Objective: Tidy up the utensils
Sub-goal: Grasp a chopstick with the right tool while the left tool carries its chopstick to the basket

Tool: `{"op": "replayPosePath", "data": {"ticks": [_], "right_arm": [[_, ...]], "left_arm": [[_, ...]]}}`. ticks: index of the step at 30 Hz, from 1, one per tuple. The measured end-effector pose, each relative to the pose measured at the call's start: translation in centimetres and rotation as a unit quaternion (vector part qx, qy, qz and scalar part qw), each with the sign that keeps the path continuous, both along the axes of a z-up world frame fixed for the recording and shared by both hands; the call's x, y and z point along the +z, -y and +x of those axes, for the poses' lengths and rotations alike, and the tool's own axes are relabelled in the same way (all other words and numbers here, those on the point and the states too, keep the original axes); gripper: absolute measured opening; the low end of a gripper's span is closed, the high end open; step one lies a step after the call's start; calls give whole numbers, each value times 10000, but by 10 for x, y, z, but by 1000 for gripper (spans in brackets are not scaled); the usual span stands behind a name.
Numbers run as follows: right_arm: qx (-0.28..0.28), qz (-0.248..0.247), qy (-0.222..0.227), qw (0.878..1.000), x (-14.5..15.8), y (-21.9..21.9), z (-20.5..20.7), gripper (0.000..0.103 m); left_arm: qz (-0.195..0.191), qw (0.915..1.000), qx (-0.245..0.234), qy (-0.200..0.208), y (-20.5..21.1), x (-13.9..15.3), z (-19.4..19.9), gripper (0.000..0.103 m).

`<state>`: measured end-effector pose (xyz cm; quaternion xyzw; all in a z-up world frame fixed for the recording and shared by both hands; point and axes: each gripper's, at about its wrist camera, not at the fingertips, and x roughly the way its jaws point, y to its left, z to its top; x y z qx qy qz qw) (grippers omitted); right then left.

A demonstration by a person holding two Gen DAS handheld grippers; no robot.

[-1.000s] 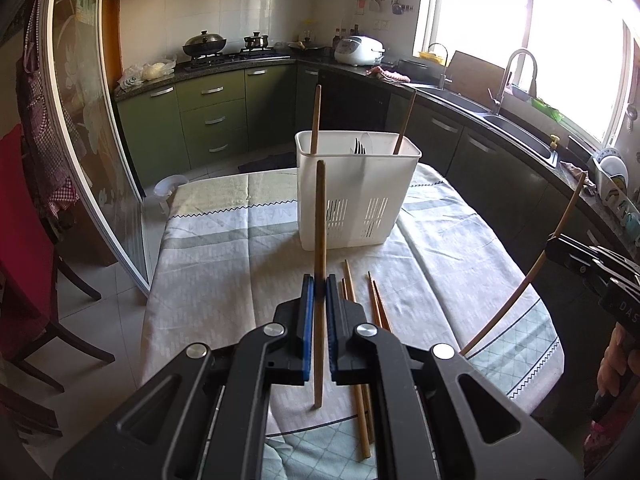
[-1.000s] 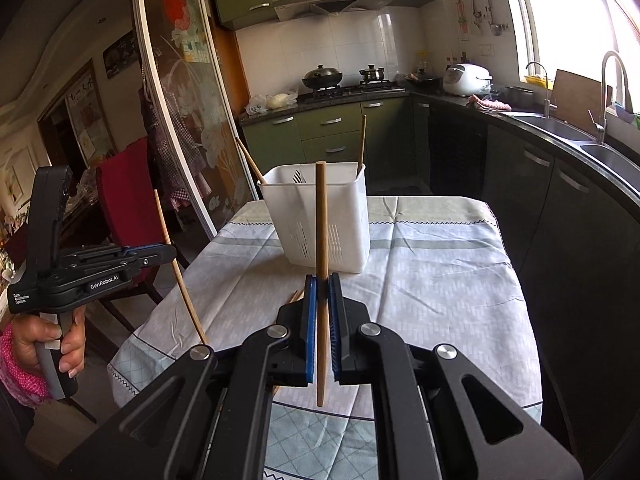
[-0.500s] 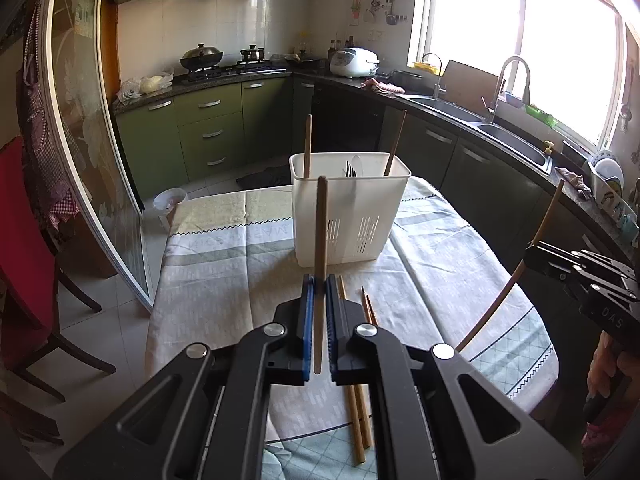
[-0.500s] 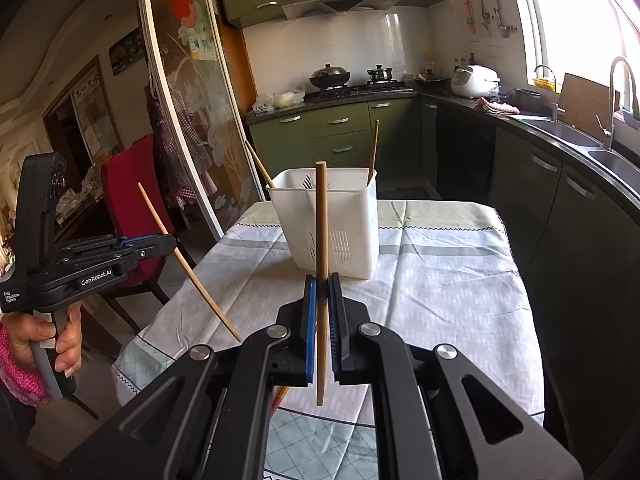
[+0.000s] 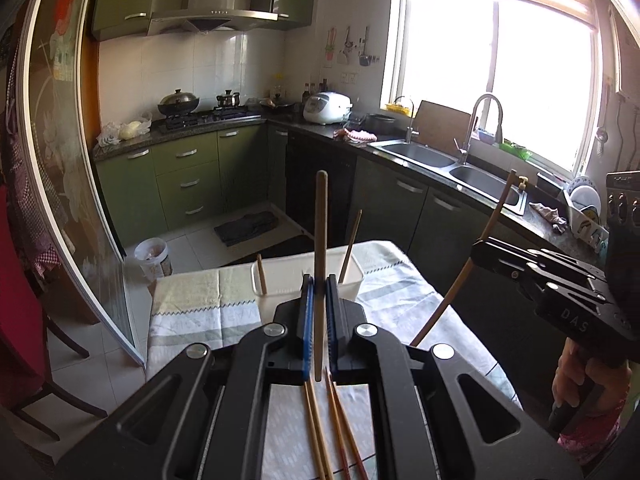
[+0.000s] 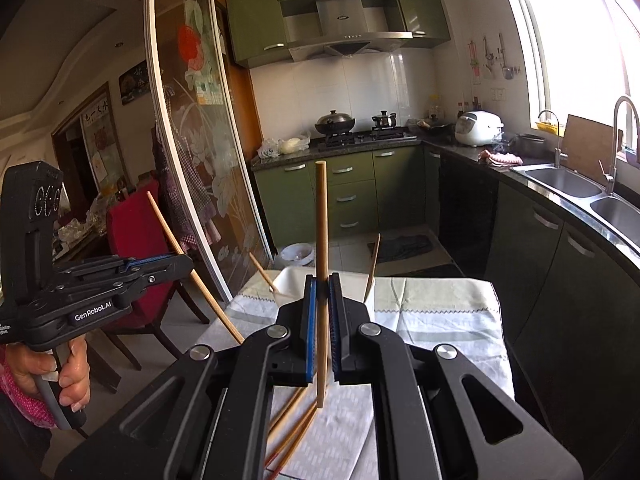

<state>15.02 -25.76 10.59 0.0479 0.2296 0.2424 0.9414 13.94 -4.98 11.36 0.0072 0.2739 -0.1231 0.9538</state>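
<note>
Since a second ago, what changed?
Both grippers rose: the white holder now sits low, partly behind the jaws. The left gripper stays shut on its chopstick, the right gripper on its own. Loose chopsticks unmoved on the table.

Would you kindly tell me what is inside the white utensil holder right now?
Two chopsticks lean out of the white utensil holder. The left tool covers its middle, so anything else inside is hidden.

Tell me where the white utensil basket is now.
In both wrist views the white utensil basket stands on the table at its far end, just behind the tongs, with two chopsticks inside.
</note>
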Motion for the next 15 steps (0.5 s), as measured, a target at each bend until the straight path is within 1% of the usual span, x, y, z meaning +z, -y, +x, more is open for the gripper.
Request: {"op": "replayPosePath", "data": {"ticks": [4,8,11,13,15], "right_arm": [[-57,132,306,9994,36,-1,23,7],[-173,199,591,9979,61,-6,52,7],[-259,192,587,9978,64,-13,82,7],[-297,131,488,9983,55,-19,102,7],[-313,14,347,9989,40,-28,120,7]], "left_arm": [[-102,9995,32,281,9,32,20,6],[-113,9982,189,551,15,51,45,6],[-26,9972,359,657,18,50,66,6],[53,9969,473,627,19,41,82,6],[93,9971,570,490,18,27,96,6]]}}
